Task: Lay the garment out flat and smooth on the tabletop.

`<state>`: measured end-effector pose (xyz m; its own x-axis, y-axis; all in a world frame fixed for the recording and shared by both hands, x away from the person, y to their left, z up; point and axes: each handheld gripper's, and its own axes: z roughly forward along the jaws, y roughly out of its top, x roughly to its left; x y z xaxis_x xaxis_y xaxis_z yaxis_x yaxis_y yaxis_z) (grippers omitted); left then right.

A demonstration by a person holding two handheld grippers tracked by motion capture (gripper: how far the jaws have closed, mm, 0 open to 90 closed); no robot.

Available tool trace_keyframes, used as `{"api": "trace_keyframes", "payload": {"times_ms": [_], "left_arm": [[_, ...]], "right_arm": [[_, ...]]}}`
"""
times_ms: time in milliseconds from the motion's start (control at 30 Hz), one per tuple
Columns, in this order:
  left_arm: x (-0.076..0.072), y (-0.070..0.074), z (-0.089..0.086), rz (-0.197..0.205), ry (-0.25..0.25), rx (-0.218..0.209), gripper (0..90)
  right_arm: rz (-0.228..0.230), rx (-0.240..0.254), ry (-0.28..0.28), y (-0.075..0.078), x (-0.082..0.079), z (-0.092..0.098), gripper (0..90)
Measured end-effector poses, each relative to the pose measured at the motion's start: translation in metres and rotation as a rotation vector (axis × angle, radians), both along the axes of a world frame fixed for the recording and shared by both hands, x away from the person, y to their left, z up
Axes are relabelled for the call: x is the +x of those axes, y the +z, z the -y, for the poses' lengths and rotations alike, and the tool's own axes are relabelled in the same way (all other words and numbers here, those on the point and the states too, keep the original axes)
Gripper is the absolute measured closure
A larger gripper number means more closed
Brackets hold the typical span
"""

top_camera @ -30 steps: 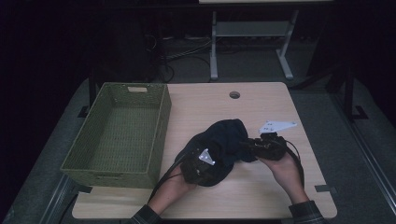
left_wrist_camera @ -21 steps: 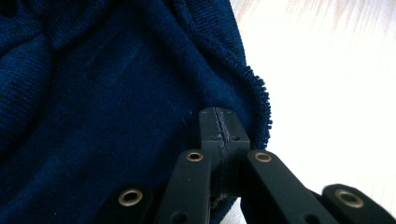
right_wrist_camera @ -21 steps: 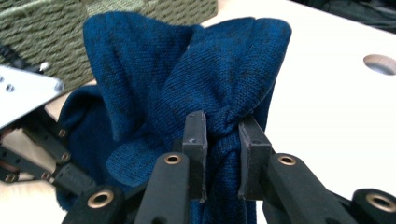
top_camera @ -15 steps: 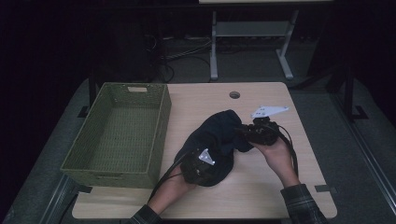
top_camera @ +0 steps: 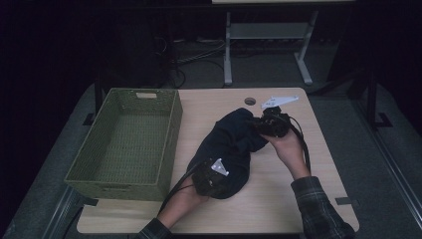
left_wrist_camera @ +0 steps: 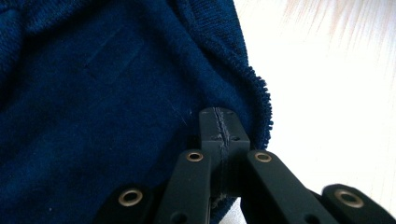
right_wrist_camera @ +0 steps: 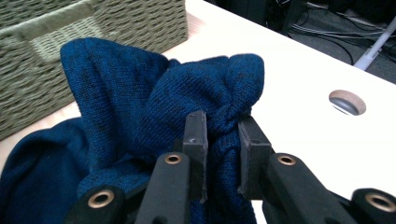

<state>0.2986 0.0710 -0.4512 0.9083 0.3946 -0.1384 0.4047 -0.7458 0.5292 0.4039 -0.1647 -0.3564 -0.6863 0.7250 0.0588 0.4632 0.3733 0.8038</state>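
The high view is dim and underexposed; the floor around the table (top_camera: pixel 303 164) falls to near black. In the left gripper view the tabletop blows out to glaring white. The right gripper view is evenly lit, with its far background slightly soft.

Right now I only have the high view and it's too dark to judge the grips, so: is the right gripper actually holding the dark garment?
Observer: Yes. In the right gripper view the right gripper pinches a bunched fold of the blue knit garment between its jaws.
Operator: And the left gripper?
Observer: In the left gripper view the left gripper has its jaws fully together, clamped on the garment right beside its ribbed edge.
Operator: Anything close to the bunch on the right?
Observer: The right gripper view shows the green woven basket just behind the bunch, and the table's round hole off to one side.
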Motion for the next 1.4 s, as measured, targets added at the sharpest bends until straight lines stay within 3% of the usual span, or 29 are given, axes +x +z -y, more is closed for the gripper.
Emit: {"api": "trace_keyframes", "payload": {"times_ms": [300, 600, 667, 867, 967, 1067, 1200, 1400], "left_arm": [[0.000, 0.000, 0.000, -0.004, -0.004, 0.002, 90.0], [-0.001, 0.000, 0.000, 0.000, -0.005, 0.000, 90.0], [-0.001, 0.000, 0.000, 0.000, -0.007, 0.001, 90.0], [0.000, 0.000, 0.000, 0.003, -0.007, 0.001, 90.0], [0.000, 0.000, 0.000, 0.000, -0.008, 0.001, 90.0], [0.000, 0.000, 0.000, -0.001, -0.008, 0.001, 90.0], [0.000, 0.000, -0.001, -0.002, -0.009, 0.000, 90.0], [0.001, 0.000, -0.001, -0.006, -0.010, -0.003, 90.0]], "right_arm": [[-0.005, -0.026, -0.032, -0.001, 0.033, -0.009, 76.5], [-0.001, -0.070, -0.071, -0.014, 0.061, -0.021, 76.6], [-0.024, -0.084, -0.079, -0.018, 0.069, -0.021, 76.6], [-0.025, -0.126, -0.124, -0.026, 0.084, -0.025, 76.5], [-0.061, -0.152, -0.140, -0.033, 0.092, -0.027, 75.9], [-0.049, -0.163, -0.147, -0.034, 0.094, -0.028, 66.1], [0.001, -0.137, -0.187, -0.024, 0.089, -0.024, 55.1], [0.007, -0.083, -0.177, -0.009, 0.075, -0.010, 61.9]]}}
